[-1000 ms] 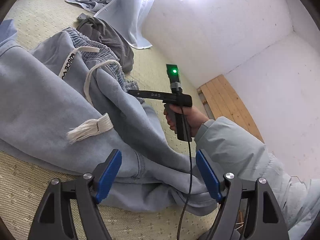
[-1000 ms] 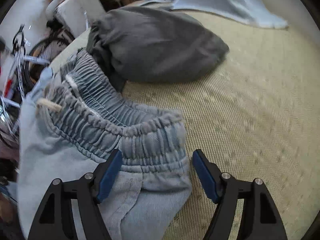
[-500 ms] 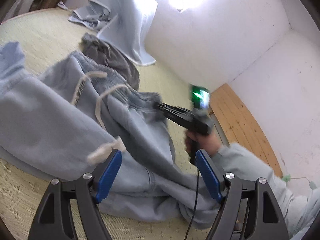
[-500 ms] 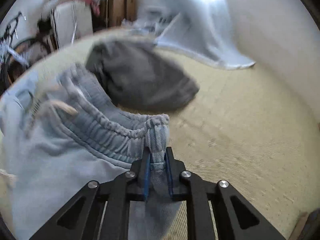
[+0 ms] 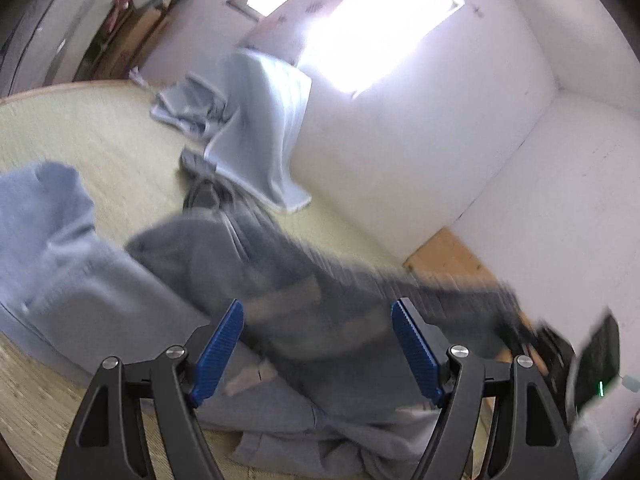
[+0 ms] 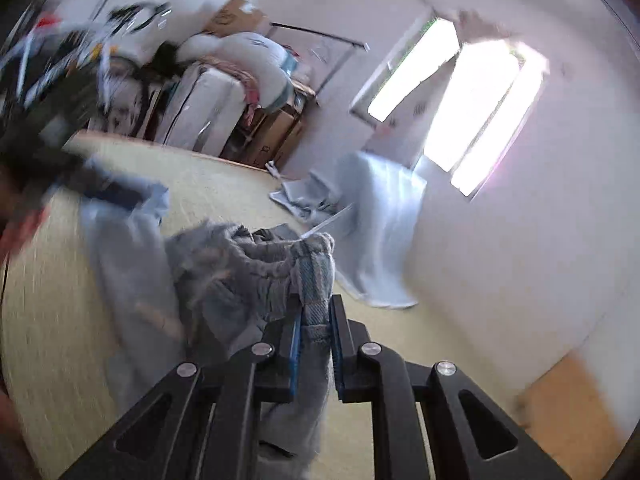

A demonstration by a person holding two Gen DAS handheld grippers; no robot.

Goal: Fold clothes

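Light blue sweatpants (image 5: 60, 264) lie on the woven mat (image 5: 80, 128). Their gathered waistband (image 6: 316, 264) is pinched between the pads of my right gripper (image 6: 316, 312), which is shut on it and holds it lifted above the mat. The rest of the pants (image 6: 132, 248) hangs and trails to the left. My left gripper (image 5: 318, 328) stands open above the pants with nothing between its blue pads. In the left wrist view the lifted fabric (image 5: 280, 272) is a grey blur running right toward the dark, blurred right gripper.
A dark grey garment (image 5: 208, 196) lies on the mat beyond the pants. A pale blue cloth (image 6: 380, 232) is draped against the white wall under the window. Boxes and bundles (image 6: 240, 92) stand behind the mat. Wooden floor (image 5: 448, 256) borders the mat at right.
My right gripper closed on the waistband corner and swung it up and to the right, dragging the pants along. My left gripper rose and tilted up, staying open.
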